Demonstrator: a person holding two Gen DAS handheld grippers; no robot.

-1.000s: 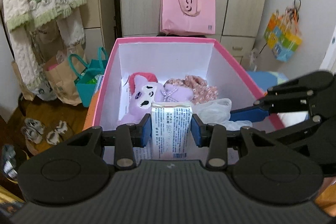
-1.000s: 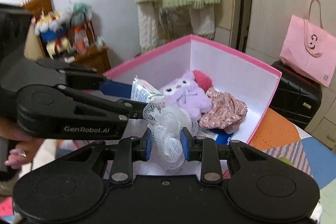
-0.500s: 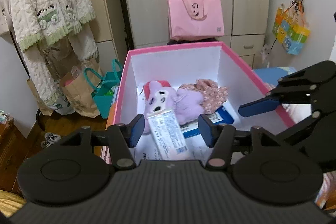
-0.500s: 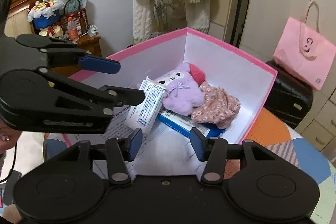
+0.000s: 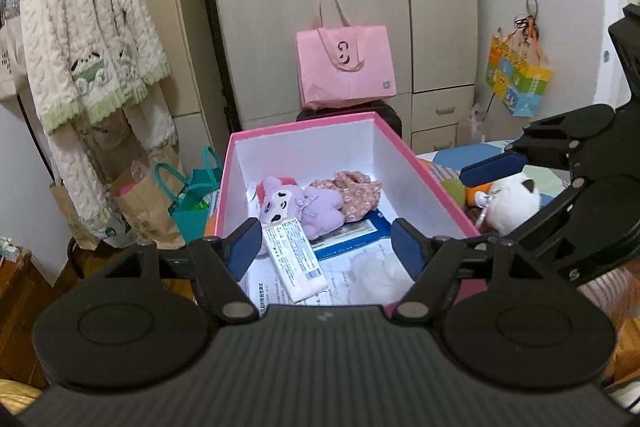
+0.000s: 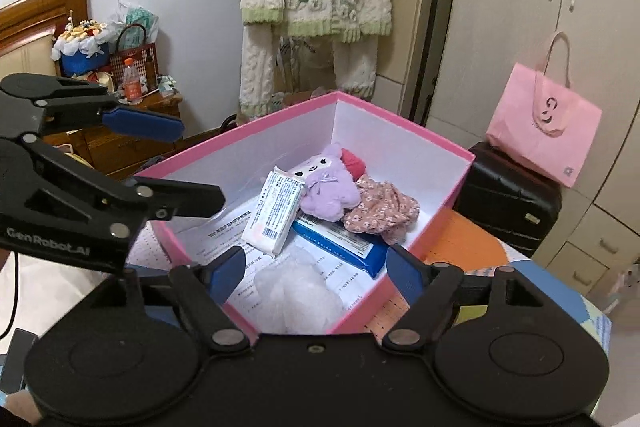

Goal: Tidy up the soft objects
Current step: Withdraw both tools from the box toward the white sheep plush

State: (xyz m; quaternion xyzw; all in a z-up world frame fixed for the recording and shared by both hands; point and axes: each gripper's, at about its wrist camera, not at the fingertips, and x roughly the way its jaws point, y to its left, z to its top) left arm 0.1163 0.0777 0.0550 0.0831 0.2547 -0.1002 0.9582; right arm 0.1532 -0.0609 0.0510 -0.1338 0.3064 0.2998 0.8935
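A bedroom corner with pale wardrobe doors fills the background of both views. At the upper left of the left wrist view a cream cable-knit cardigan with green trim (image 5: pixel 88 43) hangs on a rack, brown paper bags and a teal gift bag (image 5: pixel 192 199) standing below it. At centre, a pink fabric tote bag (image 5: pixel 346 67) sits on a black suitcase behind an open pink cardboard box with white walls (image 5: pixel 404 163).

Inside the box, from left to right, lie a white tissue pack with blue print (image 5: pixel 294 259), a purple plush doll with a red hood (image 5: pixel 296 205) and a pink floral cloth bundle (image 5: pixel 356 195), the last two resting on a flat blue packet (image 5: pixel 360 231). A white mesh sponge (image 5: pixel 376 273) lies on printed paper at the near end.

The left gripper (image 5: pixel 324 247) hovers above the box's near edge; its jaws have just been opening and stand apart with nothing between them. At the right of the frame a cream plush toy with a dark ear (image 5: pixel 516 199) lies outside the box.

In the right wrist view the right gripper (image 6: pixel 316 271) hangs over the sponge, its jaws likewise just opened, wide and empty.
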